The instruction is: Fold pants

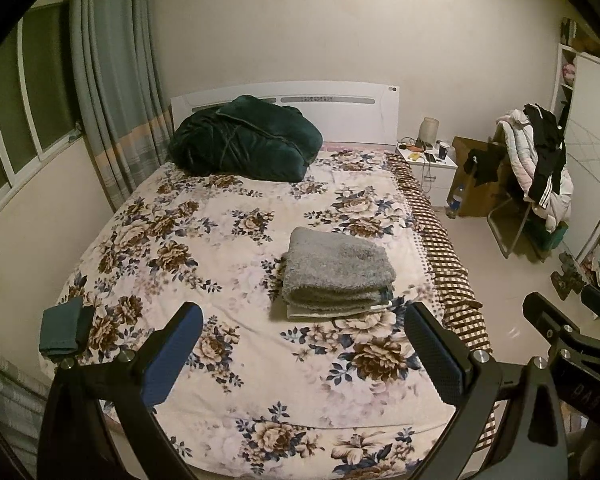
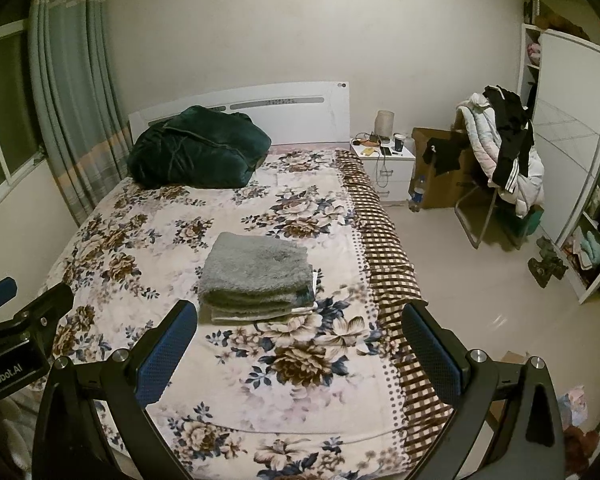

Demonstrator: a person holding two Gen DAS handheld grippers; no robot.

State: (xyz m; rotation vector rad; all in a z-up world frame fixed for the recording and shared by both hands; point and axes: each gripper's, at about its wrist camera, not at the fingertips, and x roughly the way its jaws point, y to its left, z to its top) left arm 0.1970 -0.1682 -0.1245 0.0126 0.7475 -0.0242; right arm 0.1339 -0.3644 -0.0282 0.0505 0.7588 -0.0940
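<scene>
Pants (image 1: 336, 272) lie folded, apparently finished, on the bed (image 1: 204, 240); both grippers' jaws gape empty; judge: withdraw without snagging the stack.

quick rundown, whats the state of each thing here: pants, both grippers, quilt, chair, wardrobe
grey fleece pants: folded in a neat stack, lying on the floral bedspread
left gripper: jaws wide open, empty, hovering above the bed
right gripper: jaws wide open, empty
dark green quilt: bundled up against the headboard
chair: draped with a pale jacket and black clothes
wardrobe: sliding door partly open, shelves showing
</scene>
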